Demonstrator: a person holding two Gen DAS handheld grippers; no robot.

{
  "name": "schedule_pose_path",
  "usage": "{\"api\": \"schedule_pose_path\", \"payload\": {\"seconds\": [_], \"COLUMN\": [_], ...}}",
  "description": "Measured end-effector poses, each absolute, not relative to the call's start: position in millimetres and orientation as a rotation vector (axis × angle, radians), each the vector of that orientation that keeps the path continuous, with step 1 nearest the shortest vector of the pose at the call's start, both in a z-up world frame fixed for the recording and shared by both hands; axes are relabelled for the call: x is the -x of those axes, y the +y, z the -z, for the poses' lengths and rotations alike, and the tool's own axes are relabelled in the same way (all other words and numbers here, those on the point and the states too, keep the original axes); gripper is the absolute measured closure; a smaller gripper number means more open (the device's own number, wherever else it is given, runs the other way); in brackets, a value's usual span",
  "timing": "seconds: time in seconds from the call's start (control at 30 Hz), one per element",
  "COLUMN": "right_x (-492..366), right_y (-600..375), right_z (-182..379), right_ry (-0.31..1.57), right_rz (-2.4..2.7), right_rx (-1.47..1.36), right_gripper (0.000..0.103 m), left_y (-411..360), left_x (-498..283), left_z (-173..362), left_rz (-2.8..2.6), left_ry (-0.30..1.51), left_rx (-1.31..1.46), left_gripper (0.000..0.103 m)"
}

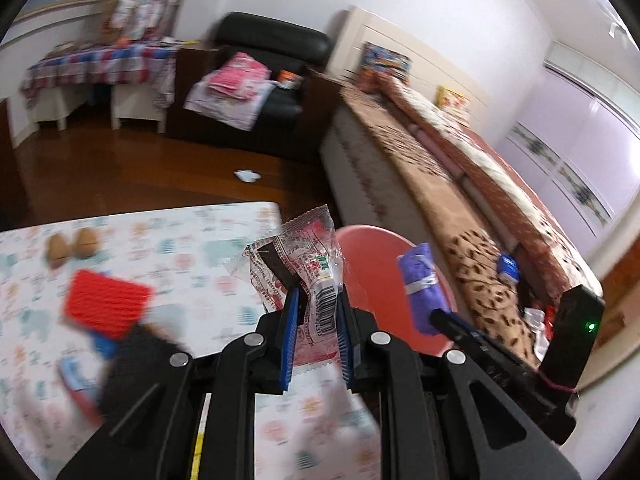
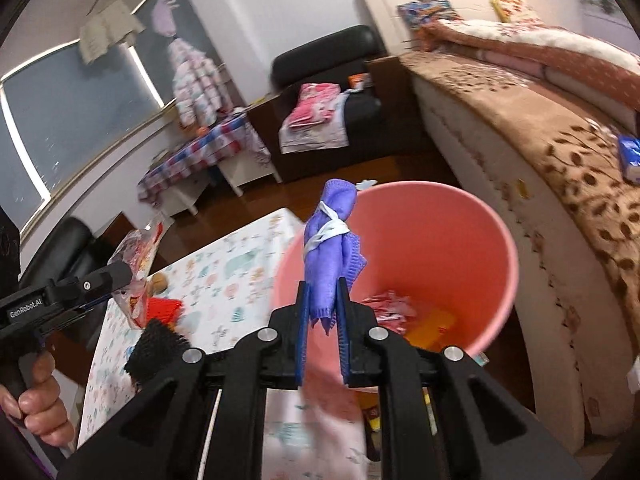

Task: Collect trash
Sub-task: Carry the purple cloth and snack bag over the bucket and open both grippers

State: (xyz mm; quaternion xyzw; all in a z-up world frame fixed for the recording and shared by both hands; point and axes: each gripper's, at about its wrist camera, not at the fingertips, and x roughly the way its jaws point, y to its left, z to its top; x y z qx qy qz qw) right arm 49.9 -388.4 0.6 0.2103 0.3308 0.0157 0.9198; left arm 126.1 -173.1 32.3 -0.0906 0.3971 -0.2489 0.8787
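Observation:
My left gripper [image 1: 318, 296] is shut on a crinkled clear and red snack wrapper [image 1: 308, 256] with a barcode, held up over the table edge. The right wrist view shows that wrapper [image 2: 138, 256] at the far left in the left gripper [image 2: 116, 280]. My right gripper [image 2: 322, 292] is shut on a purple cloth bundle [image 2: 332, 240] tied with a white band, in front of the open pink bin [image 2: 496, 240]. Red-white wrappers [image 2: 390, 306] and a yellow piece lie in the bin. The left wrist view has the bundle [image 1: 420, 284] against the bin [image 1: 372, 276].
A table with a patterned cloth [image 1: 192, 248] carries a red textured block [image 1: 106, 304], a black bristly item [image 2: 158, 346] and two brown nuts [image 1: 74, 245]. A bed with a brown spotted blanket [image 2: 560, 168] stands right of the bin. A white scrap [image 1: 248, 176] lies on the wooden floor.

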Motion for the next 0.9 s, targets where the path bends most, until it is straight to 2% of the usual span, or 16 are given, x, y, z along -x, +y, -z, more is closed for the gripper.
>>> {"api": "schedule_pose_path", "payload": {"seconds": [0.33,0.63,0.73,0.8,0.9], "right_x": [-47,-59,-61,-62,-62], "right_y": [-421,-424,-422,-420,-420], "right_z": [18,36,40,40,40], "right_ry": [0.698,0.749,0.763,0.757,0.761], "right_rz": [0.032,0.044,0.049,0.044,0.052], "right_rx": [-0.468,-0.465,-0.441,-0.442,-0.433], "right_gripper": [0.09,0.09,0.09,0.088,0.086], "left_y": [-273,-285,-285,-286,-287], "left_x": [-141,-160,-162,-162,-159], "left_z": [-4,31,37,38,37], "left_rz": [0.612,0.576,0.582,0.585,0.588], "left_ry": [0.886,0.966,0.977,0.98,0.969], "left_rx": [0.09,0.102,0.111,0.099,0.088], "left_gripper": [0.086,0.084,0.079,0.063,0.06]}}
